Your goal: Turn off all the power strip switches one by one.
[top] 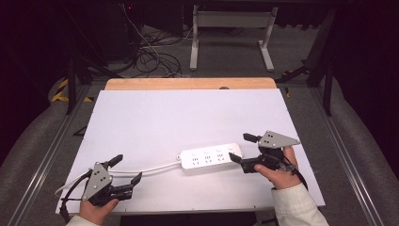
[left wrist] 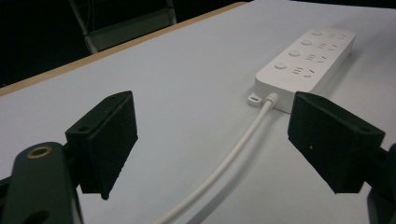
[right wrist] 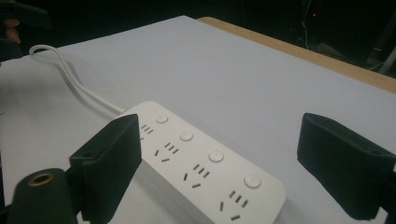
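Note:
A white power strip (top: 211,157) with several sockets and round buttons lies flat on the white table top, near the front. Its white cable (top: 141,169) runs left toward the front left corner. My left gripper (top: 126,169) is open at the front left, its jaws standing either side of the cable (left wrist: 224,163), with the strip (left wrist: 306,58) ahead of it. At the strip's right end my right gripper (top: 244,148) is open too. In the right gripper view the strip (right wrist: 205,163) lies just beyond the jaws, the cable (right wrist: 74,81) curling off behind.
The white sheet (top: 188,117) covers a wooden table whose far edge (top: 188,84) shows bare. Beyond it stand a white table frame (top: 233,33) and a tangle of cables (top: 150,56) on the floor. A dark rail (top: 47,150) runs along the left.

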`<state>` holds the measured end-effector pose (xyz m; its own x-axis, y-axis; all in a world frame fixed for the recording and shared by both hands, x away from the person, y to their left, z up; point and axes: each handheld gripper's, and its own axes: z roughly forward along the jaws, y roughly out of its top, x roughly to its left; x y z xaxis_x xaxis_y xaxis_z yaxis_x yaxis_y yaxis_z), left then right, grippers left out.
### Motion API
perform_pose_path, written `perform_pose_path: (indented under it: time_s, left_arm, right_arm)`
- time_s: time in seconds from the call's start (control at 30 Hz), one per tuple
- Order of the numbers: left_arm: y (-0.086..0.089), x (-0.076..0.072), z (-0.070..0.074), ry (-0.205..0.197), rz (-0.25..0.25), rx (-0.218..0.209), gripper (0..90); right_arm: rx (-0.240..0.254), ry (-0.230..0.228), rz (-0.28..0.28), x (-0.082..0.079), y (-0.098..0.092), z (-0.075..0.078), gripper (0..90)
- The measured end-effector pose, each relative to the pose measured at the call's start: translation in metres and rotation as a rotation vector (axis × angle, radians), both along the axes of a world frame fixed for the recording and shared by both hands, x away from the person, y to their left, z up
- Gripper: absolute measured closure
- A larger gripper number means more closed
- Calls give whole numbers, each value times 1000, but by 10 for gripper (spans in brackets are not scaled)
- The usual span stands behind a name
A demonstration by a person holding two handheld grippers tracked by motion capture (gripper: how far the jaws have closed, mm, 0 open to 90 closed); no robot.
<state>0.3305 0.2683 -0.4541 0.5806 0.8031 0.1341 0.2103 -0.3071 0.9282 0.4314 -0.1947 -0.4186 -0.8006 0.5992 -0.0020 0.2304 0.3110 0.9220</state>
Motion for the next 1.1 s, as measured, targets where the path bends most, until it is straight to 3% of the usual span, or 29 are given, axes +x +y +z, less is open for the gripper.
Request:
perform_pose_path:
  time_s: [0.3,0.5,0.83,1.03,1.1]
  left_arm:
    - [0,0,0,2,-3,2,165]
    - [0,2,-1,5,-6,15,163]
    - [-2,4,-5,59,-38,11,144]
    - [1,9,-7,100,-40,-12,139]
    - [2,9,-8,102,-35,-22,139]
  right_arm:
    - [34,13,-26,-6,-24,-21,150]
    - [19,34,-30,-10,-39,-37,148]
    - [-33,110,-70,-16,-50,-58,144]
    - [-58,102,-72,-21,-48,-63,143]
    - [-45,82,-86,-20,-47,-62,143]
